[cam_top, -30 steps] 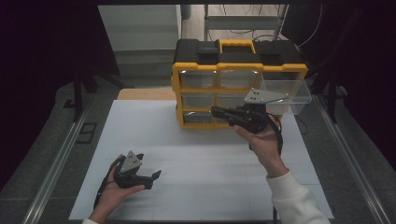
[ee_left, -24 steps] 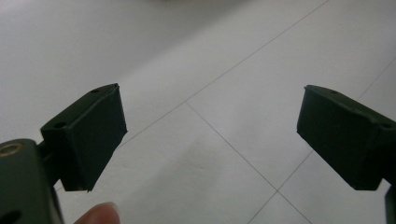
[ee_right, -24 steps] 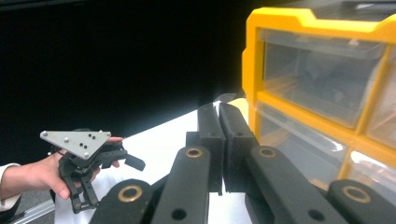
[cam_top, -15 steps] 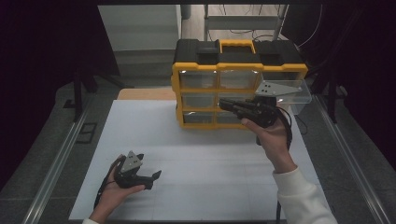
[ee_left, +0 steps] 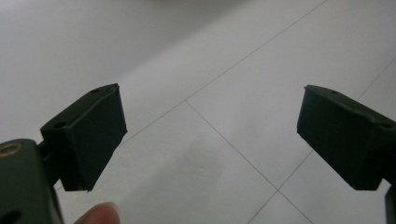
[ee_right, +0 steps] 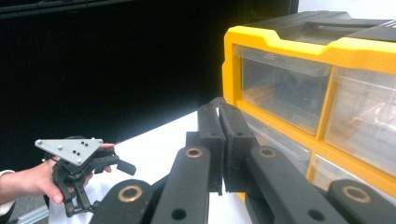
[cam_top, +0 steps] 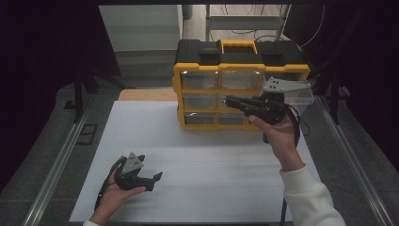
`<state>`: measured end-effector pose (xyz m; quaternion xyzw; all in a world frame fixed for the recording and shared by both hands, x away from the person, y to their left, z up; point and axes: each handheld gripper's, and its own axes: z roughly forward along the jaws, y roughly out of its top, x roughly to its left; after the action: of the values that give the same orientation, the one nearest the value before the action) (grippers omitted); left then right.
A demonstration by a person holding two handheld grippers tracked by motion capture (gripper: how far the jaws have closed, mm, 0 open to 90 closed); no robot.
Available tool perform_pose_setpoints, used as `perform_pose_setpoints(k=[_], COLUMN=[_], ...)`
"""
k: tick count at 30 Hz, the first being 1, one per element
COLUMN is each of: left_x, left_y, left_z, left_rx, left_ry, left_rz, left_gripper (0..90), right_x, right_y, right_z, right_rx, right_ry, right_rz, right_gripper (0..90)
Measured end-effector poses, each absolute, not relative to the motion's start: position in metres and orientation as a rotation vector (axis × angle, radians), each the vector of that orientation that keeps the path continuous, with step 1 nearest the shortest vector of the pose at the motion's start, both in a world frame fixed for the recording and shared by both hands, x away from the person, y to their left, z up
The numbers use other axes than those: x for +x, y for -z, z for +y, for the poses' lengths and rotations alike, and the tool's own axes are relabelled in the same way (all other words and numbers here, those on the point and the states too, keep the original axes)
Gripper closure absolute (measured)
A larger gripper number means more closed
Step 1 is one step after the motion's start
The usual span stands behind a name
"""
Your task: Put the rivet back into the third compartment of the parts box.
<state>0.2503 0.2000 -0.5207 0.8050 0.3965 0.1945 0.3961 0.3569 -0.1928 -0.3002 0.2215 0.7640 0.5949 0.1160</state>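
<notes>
A yellow and black drawer organiser [cam_top: 240, 70] with clear drawers stands at the back of the white table sheet [cam_top: 207, 165]. My right gripper [cam_top: 229, 100] is shut with nothing in it. It is held level above the table, its tips in front of the organiser's middle row of drawers. In the right gripper view the shut jaws [ee_right: 218, 109] point past the left side of the organiser [ee_right: 280, 51]. My left gripper [cam_top: 155, 181] rests low at the front left, jaws pointing right. The left gripper view shows it open [ee_left: 210, 135] over bare table.
A clear plastic drawer [cam_top: 303, 94] sits outside the organiser at its right end. A wooden board [cam_top: 146, 94] lies behind the sheet at the left. Metal rails [cam_top: 56, 160] run along both table sides, and the surroundings are dark.
My right gripper has risen and shifted right, from low in front of the organiser's bottom drawers to the middle row. The left gripper has stayed where it was.
</notes>
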Motion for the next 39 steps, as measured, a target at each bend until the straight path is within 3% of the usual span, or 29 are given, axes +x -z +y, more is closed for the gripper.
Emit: perform_pose_setpoints(k=[39], left_x=[0.251], left_y=[0.520], left_z=[0.201], left_rx=[2.028], left_ry=[-0.492], left_rz=[1.012], left_gripper=[8.6], right_x=[0.368], right_y=[0.270], right_z=[-0.266], right_rx=[0.798], right_ry=[-1.659], right_rz=[2.091], right_gripper=[88.8])
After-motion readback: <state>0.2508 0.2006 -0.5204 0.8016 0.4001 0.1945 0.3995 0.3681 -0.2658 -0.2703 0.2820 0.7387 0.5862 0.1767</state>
